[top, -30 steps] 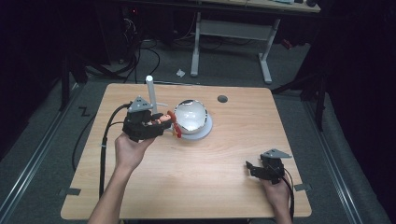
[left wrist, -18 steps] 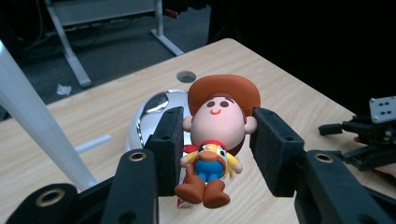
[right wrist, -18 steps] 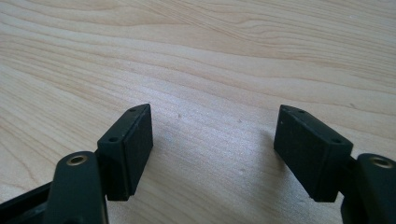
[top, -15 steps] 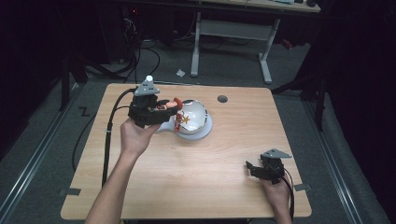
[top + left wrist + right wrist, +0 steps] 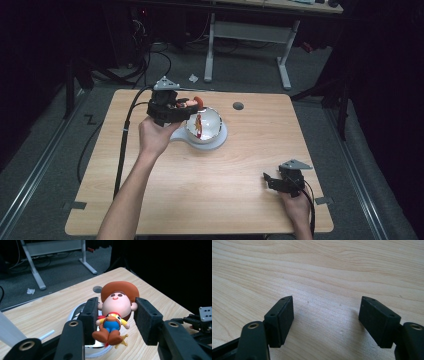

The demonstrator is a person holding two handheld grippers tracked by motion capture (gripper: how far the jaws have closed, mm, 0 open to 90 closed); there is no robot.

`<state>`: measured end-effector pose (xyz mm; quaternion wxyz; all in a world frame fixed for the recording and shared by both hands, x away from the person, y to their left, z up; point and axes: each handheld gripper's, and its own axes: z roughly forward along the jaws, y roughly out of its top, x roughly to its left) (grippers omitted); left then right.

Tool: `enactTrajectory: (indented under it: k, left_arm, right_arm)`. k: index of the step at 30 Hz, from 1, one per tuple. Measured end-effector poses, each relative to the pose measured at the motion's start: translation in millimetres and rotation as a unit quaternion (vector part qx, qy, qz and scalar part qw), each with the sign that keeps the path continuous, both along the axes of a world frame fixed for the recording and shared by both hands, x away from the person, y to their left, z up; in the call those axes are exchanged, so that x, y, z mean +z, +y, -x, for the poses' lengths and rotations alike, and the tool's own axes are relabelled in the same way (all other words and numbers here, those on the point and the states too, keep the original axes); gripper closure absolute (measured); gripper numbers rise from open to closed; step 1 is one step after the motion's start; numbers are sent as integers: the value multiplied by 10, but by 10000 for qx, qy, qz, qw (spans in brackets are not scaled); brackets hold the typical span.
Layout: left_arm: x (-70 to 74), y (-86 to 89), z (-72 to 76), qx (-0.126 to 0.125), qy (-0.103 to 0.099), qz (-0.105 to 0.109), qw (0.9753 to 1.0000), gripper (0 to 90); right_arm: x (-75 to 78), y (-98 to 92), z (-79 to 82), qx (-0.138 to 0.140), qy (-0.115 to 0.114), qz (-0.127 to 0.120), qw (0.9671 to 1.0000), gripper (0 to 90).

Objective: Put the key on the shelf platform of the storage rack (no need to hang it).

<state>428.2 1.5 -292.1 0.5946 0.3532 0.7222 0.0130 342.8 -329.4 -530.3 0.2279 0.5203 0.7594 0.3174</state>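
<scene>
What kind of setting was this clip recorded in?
Most likely a lab or workshop set up for recording, not a home. A bare wooden table stands on grey carpet in a dark room, with cables trailing across the floor behind it and the metal legs of a second desk beyond.

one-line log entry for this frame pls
left gripper: shut on cowboy figure, above white bowl | right gripper: open, low over table
</scene>
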Motion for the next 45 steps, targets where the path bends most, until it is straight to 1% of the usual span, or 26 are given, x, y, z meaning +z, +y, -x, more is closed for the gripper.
enactTrajectory:
  k: [2, 4, 5, 10, 11, 12, 13, 14, 15, 17, 18, 23, 25, 27, 32, 35, 36, 37, 38, 39, 40, 41, 45]
  left_arm:
    - [5, 3, -26, -7, -23, 31, 10000, 561]
    - [6, 0, -61, 66, 14, 45, 10000, 561]
    - [-7, 7, -80, 47, -31, -12, 10000, 561]
    - [-52, -19, -132, 95, -1, -70, 9999, 561]
    - [-51, -31, -142, 160, 46, -17, 9999, 561]
    - [-52, -40, -164, 630, 327, -115, 9974, 561]
    - [-62, -30, -176, 783, 379, -261, 9959, 561]
    - [-60, -38, -183, 790, 375, -216, 9959, 561]
    - [-80, -28, -177, 102, -41, -73, 9999, 561]
    - [-98, -43, -194, 110, -21, -94, 9999, 561]
    - [-103, -58, -205, 148, 23, -71, 9999, 561]
    - [-168, -104, -260, 109, 28, -159, 9998, 561]
    - [-188, -137, -276, 161, 105, -137, 9997, 561]
    - [-225, -156, -298, 123, 72, -235, 9996, 561]
    - [-305, -193, -349, 114, 148, -259, 9995, 560]
    - [-378, -233, -367, 149, 163, -420, 9989, 559]
    - [-397, -241, -370, 138, 170, -425, 9989, 559]
    - [-402, -262, -385, 639, 514, -459, 9956, 559]
    - [-435, -250, -401, 812, 550, -683, 9928, 559]
    - [-452, -256, -406, 781, 511, -704, 9931, 559]
    - [-465, -264, -395, 148, 241, -396, 9988, 559]
    - [-487, -265, -401, 121, 234, -406, 9988, 559]
    - [-564, -273, -428, 110, 328, -365, 9987, 559]
  right_arm:
    - [0, 1, 0, 0, 1, 3, 10000, 285]
    - [0, 1, 0, 0, 2, 3, 10000, 285]
    - [0, 1, 0, 1, 1, 3, 10000, 285]
    - [0, 0, 0, 0, 0, 1, 10000, 284]
    - [0, 1, 0, 1, -1, 3, 10000, 285]
    - [-1, 2, 0, -4, -7, 6, 10000, 285]
    - [-1, 2, 0, -4, -8, 7, 10000, 285]
    - [-1, 2, 0, -4, -8, 7, 10000, 284]
    - [-1, 2, 0, -4, -8, 8, 10000, 284]
    - [-1, 2, 0, -3, -7, 6, 10000, 284]
    - [0, 1, 1, 3, 2, 4, 10000, 284]
    - [-1, 2, 0, 1, -6, 4, 10000, 284]
    - [0, 1, 1, 5, 0, 4, 10000, 284]
    - [0, 1, 0, 5, 0, 3, 10000, 284]
    - [0, 1, 0, 5, 1, 0, 10000, 284]
    - [-1, 2, 0, 2, -6, 3, 10000, 284]
    - [0, 2, 1, 0, 3, -2, 10000, 284]
    - [-1, 2, 0, 2, -5, 3, 10000, 284]
    - [0, 1, 1, 7, 1, 0, 10000, 284]
    - [0, 1, 1, 7, 0, 2, 10000, 284]
    - [0, 1, 1, 7, 0, 2, 10000, 284]
    - [0, 2, 1, 3, 4, -3, 10000, 284]
    - [-1, 2, 1, 4, -6, 6, 10000, 284]
